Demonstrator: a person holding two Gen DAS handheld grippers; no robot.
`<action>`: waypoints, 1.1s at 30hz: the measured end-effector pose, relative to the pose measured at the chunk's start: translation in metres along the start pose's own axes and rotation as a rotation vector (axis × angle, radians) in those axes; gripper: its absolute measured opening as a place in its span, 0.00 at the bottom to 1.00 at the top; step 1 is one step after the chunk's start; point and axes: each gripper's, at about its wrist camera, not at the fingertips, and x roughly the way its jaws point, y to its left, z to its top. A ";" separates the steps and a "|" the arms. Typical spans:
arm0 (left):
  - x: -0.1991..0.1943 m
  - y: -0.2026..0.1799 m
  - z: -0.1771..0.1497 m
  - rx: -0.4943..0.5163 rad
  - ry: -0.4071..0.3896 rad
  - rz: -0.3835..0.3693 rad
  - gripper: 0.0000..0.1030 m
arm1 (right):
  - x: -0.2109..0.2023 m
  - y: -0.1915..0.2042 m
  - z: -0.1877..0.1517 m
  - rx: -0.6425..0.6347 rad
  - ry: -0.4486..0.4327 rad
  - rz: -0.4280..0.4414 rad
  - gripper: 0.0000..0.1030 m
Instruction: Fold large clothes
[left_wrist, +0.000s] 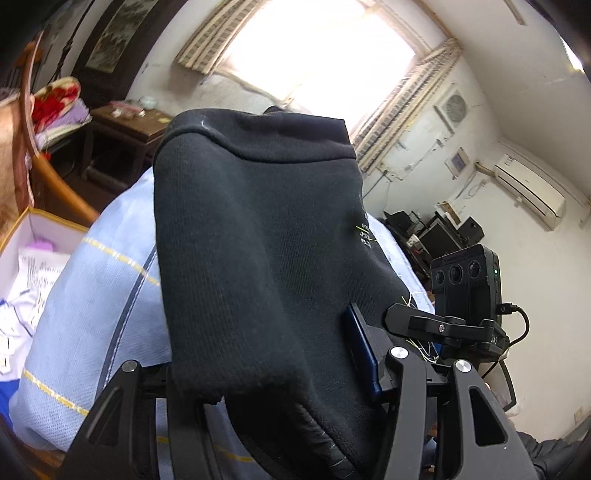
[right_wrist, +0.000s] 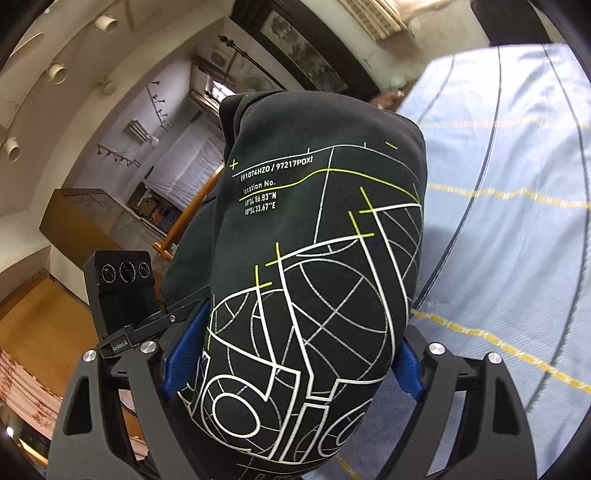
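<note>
A black sweatshirt (left_wrist: 258, 229) with white and yellow line print (right_wrist: 314, 280) is held up off the bed by both grippers. My left gripper (left_wrist: 273, 373) is shut on a plain black part of it; the cloth drapes over the jaws and hides the left finger, while the blue right finger (left_wrist: 364, 354) shows. My right gripper (right_wrist: 295, 354) is shut on the printed part, the cloth bulging between its blue fingers (right_wrist: 186, 347). The other gripper's camera block shows in each view (left_wrist: 467, 280) (right_wrist: 122, 291).
A bed with a light blue sheet (right_wrist: 498, 221) with yellow and dark stripes lies under the garment (left_wrist: 92, 295). A wooden bed frame (left_wrist: 55, 184) and an open box of papers (left_wrist: 33, 258) are at the left. A bright window (left_wrist: 317, 51) is behind.
</note>
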 end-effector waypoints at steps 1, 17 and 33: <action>0.002 0.006 -0.002 -0.011 0.004 0.003 0.53 | 0.006 -0.003 -0.001 0.010 0.009 0.001 0.80; 0.002 0.035 -0.011 -0.071 0.000 -0.016 0.53 | 0.048 -0.003 0.005 0.039 0.058 -0.019 0.80; 0.025 0.069 -0.028 -0.167 0.083 0.009 0.59 | 0.072 -0.040 0.001 0.117 0.164 -0.050 0.85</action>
